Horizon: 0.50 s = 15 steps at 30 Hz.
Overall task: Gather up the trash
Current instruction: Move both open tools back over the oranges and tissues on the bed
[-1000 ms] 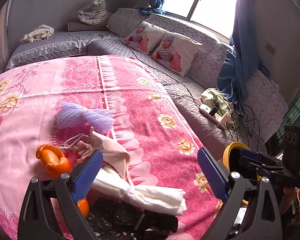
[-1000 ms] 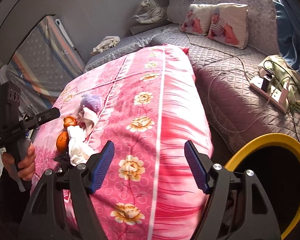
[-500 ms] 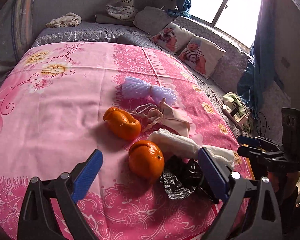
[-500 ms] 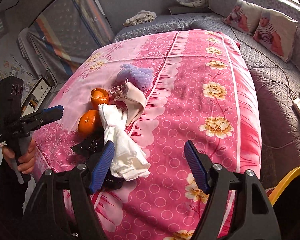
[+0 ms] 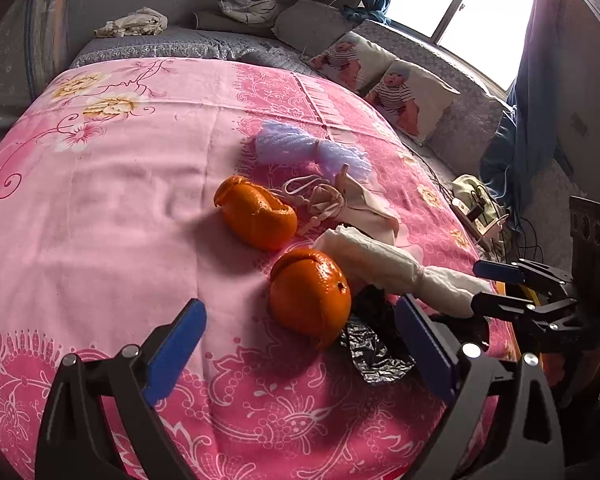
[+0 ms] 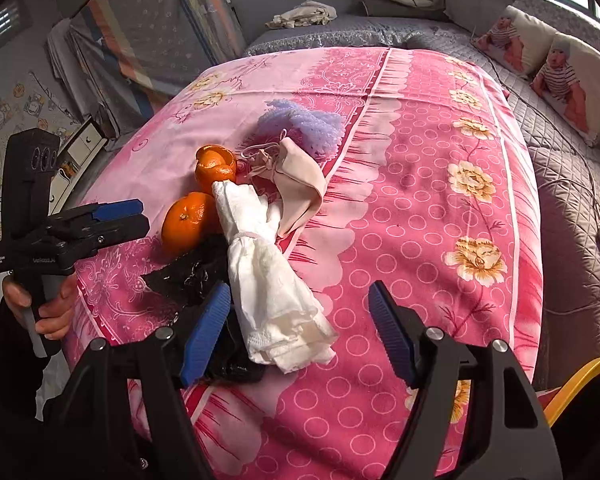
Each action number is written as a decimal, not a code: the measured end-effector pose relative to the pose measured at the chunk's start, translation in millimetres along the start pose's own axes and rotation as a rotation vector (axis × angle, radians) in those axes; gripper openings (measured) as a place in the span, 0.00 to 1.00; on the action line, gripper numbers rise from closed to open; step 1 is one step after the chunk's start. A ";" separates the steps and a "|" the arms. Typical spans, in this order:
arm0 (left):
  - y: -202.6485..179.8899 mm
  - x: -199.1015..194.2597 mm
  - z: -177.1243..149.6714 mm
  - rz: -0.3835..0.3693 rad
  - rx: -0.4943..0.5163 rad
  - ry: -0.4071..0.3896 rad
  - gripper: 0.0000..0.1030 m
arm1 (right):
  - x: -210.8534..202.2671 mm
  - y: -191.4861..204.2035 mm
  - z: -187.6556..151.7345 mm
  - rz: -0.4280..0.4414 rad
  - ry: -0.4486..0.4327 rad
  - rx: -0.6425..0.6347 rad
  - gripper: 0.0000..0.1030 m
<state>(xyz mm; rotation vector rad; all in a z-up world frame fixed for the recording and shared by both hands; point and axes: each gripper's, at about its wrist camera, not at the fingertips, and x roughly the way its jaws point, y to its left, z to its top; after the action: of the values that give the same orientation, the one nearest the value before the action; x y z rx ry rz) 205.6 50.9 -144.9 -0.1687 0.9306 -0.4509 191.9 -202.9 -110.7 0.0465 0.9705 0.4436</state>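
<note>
We see the white tissue wad [image 6: 268, 264] beside the near orange peel [image 6: 188, 220] on the pink bedspread [image 6: 420, 200]; it looks light and soft, best pinched mid-bundle. Our right gripper [image 6: 300, 332] tilts downward over its end, jaws wide and empty; our left gripper [image 5: 300, 352], equally wide, hovers before the peel.

Bright daylight from a blown-out window [image 5: 476, 8], soft shadows under the orange peels [image 5: 256, 216], fisheye-bent dark edges.

A pink floral bedspread [image 5: 112, 216] covers the bed. Far right, two baby-print pillows [image 5: 384, 84] lean on a grey quilted sofa [image 6: 572, 184]. A bright window [image 5: 476, 8] and blue curtain [image 5: 528, 92] stand behind.
</note>
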 end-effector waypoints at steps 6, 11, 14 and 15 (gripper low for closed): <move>0.4 8.0 4.1 0.002 0.005 0.013 0.88 | 11.9 4.6 2.6 0.007 0.024 -0.025 0.66; -2.5 17.7 7.7 0.007 0.024 0.032 0.87 | 21.1 6.1 3.4 0.013 0.042 -0.033 0.64; 0.0 26.5 10.0 0.020 0.017 0.055 0.79 | 26.9 6.1 4.2 0.015 0.056 -0.035 0.59; 1.2 29.1 10.4 0.021 0.010 0.062 0.77 | 28.8 5.9 4.4 0.016 0.061 -0.035 0.58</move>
<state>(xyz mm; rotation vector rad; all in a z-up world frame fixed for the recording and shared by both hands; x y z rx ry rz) 229.3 38.4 -160.5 -0.1366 0.9899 -0.4430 207.4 -185.8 -129.5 0.0097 1.0226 0.4787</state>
